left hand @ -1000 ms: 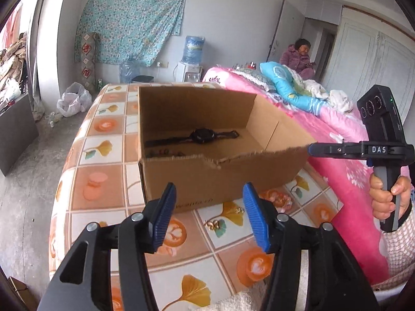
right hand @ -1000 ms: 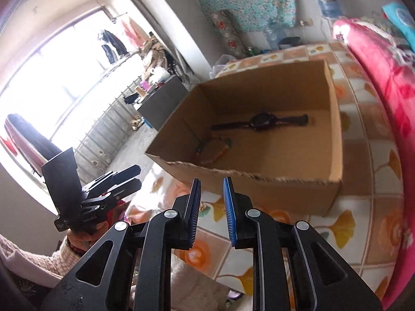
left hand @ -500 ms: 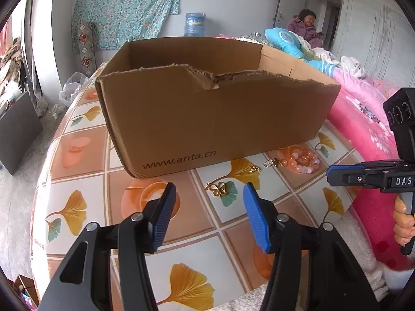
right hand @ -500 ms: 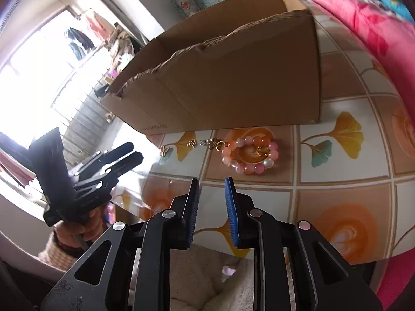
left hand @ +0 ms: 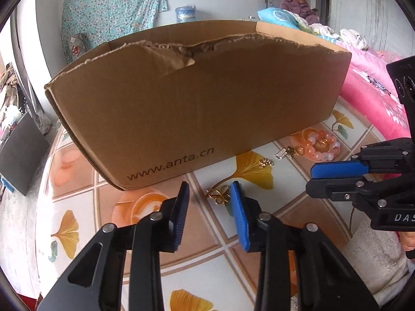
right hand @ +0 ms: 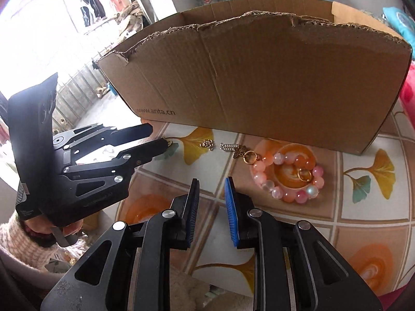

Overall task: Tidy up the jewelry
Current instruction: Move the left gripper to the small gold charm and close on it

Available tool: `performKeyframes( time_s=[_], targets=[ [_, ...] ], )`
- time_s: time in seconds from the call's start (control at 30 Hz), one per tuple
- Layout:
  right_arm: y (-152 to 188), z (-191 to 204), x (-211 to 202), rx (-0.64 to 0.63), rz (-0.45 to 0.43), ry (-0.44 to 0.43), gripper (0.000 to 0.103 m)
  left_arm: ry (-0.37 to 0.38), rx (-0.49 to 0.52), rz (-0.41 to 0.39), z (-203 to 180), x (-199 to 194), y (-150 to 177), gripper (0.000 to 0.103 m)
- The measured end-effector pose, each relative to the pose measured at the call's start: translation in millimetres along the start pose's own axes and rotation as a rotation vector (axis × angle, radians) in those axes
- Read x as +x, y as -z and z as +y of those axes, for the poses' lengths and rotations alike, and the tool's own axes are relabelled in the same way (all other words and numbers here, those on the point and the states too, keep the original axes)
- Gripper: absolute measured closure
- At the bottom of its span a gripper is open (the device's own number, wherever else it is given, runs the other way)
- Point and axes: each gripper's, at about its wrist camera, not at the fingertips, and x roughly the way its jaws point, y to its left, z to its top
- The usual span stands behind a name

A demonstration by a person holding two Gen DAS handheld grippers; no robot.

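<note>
Left claw (left hand: 208, 194) low over the tiled, ginkgo-patterned worktop (left hand: 77, 176), blue pads closing; small gold knot-shaped earring (left hand: 217, 196) lies on the worktop between the pad tips, pads not yet touching it. Large brown cardboard box with torn top edge (left hand: 197, 108) stands at 12 o'clock from this claw, printed web address on its near wall. At 1 o'clock, a tiny gold chain piece (left hand: 265, 162) on a yellow leaf print. Further toward 2 o'clock, a small silver spring-like charm (left hand: 281, 153), then a pink and white beaded bracelet (left hand: 320, 147) lying flat close to the box wall. Right claw (right hand: 212, 181) hovers over bare worktop, pads parted by a narrow gap, nothing between them. From it, the bracelet sits at 2 o'clock with a gold ring (right hand: 303, 175) lying inside its loop; a bronze butterfly charm (right hand: 240, 151) at 12 o'clock. Pink flowered bedding (left hand: 368, 96) beyond the worktop's right edge.
</note>
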Motion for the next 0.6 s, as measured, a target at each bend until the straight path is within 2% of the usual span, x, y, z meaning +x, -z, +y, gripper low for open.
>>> performKeyframes(
  time_s=[0.17, 0.37, 0.6],
  targets=[
    [0, -2, 0, 0.003, -0.005, -0.017, 0.081, 0.009, 0.036, 0.01, -4, 3, -2, 0.077],
    [5, -21, -12, 0.009, -0.007, -0.027, 0.082, 0.076, 0.051, 0.044, 2, 5, -6, 0.077],
    [7, -13, -7, 0.001, -0.007, -0.013, 0.082, 0.104, 0.083, 0.049, 4, 7, -11, 0.077]
  ],
)
